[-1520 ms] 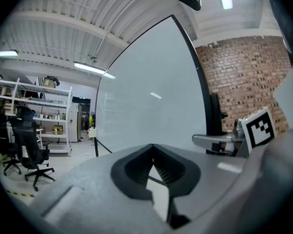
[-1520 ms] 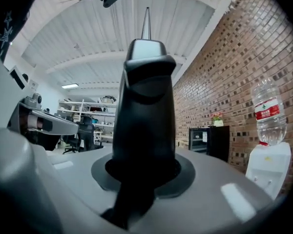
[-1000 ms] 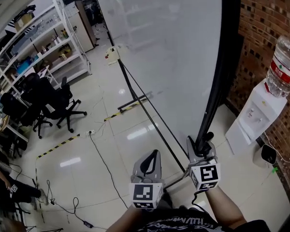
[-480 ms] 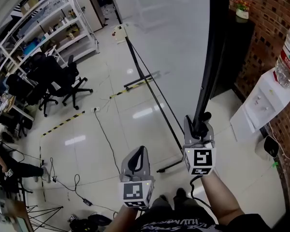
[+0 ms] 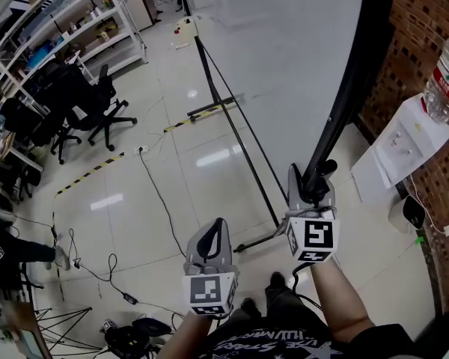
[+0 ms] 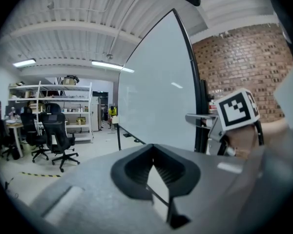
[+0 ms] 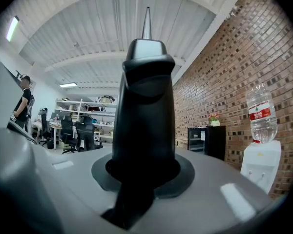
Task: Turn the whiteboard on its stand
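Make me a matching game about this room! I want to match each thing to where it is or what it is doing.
Things:
1. water bottle
2. office chair
3. left gripper
4. right gripper

Places and states:
A. clamped on the whiteboard frame
B. on top of the white dispenser
C. holding nothing
D. on the floor near the shelves

Pairs: 1-B, 2-D, 3-C, 4-A
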A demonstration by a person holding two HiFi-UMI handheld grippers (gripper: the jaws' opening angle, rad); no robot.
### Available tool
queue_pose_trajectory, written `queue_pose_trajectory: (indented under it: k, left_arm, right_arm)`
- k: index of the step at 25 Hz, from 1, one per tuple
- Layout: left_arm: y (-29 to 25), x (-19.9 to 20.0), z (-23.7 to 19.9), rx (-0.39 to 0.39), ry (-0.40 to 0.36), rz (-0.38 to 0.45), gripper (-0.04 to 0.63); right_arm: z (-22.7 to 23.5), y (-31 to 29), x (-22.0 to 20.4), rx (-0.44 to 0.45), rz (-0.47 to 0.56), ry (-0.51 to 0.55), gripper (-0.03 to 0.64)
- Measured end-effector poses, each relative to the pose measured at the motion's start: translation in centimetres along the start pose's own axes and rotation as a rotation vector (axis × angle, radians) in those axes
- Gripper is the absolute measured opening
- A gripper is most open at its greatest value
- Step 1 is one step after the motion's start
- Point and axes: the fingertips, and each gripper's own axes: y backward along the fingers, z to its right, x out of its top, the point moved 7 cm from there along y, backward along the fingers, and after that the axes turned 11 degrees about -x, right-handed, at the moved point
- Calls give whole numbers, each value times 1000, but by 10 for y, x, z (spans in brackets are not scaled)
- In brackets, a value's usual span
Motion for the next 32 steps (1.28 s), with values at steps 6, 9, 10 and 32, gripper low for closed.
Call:
queue_pose_trajectory:
  k: [6, 9, 10, 32]
  left_arm:
    - [29, -5, 1, -23, 3, 16, 5]
    - [43, -8, 3, -43, 3, 19, 5]
    - [47, -9, 4, -51, 3, 21, 5]
    - [115, -38, 32, -157, 16, 12, 5]
  right_arm:
    - [-8, 29, 1, -16, -6, 0, 98]
    - [-15, 50, 3, -28, -4, -1, 98]
    - [-17, 57, 3, -31, -3, 0, 98]
    - [-40, 160, 12, -76, 7, -4, 100]
